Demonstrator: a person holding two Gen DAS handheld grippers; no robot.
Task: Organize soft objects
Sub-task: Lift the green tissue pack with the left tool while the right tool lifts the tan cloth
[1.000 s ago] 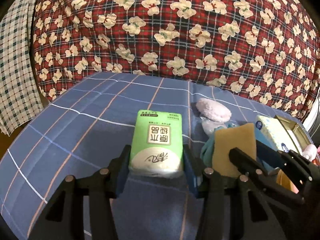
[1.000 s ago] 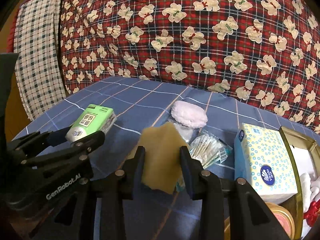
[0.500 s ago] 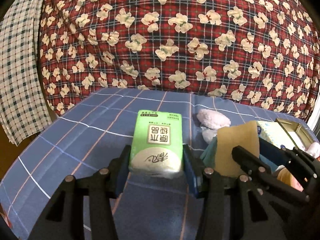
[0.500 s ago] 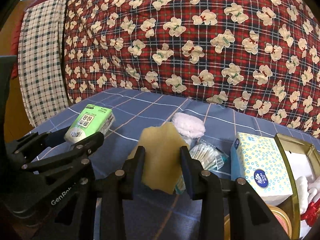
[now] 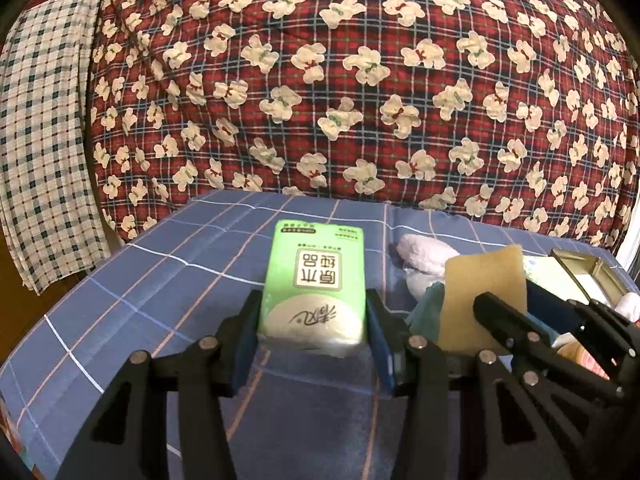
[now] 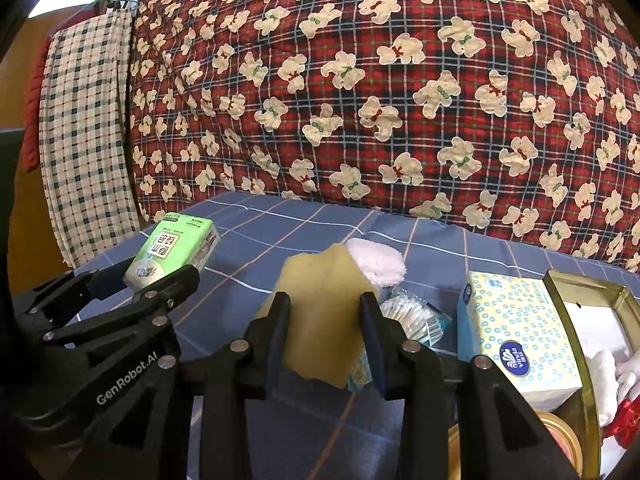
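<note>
Behind everything hangs a red plaid quilt point(image 5: 360, 80) dotted with little bears, and below it the blue checked sheet point(image 5: 168, 288) is my work surface. My left gripper point(image 5: 314, 336) is pinching the green tissue pack point(image 5: 314, 292) across its short sides, label facing up, lifted off the sheet. It looks light and squashy, with a slick plastic wrap, so a squeeze low on the flanks seems the safest hold. My right gripper point(image 6: 325, 338) is clamped on the yellow sponge cloth point(image 6: 320, 312), which stands up between the jaws; it seems stiff enough to hold its shape, thin and bendy, so I'd grip it near the middle, not the corner. At two o'clock from that cloth lies a fluffy white pad point(image 6: 376, 262), and at three o'clock a bag of cotton swabs point(image 6: 412, 314). Farther right sits the dotted tissue box point(image 6: 516, 336), touching a gold tin point(image 6: 592, 288) with white things inside that I can't make out.
</note>
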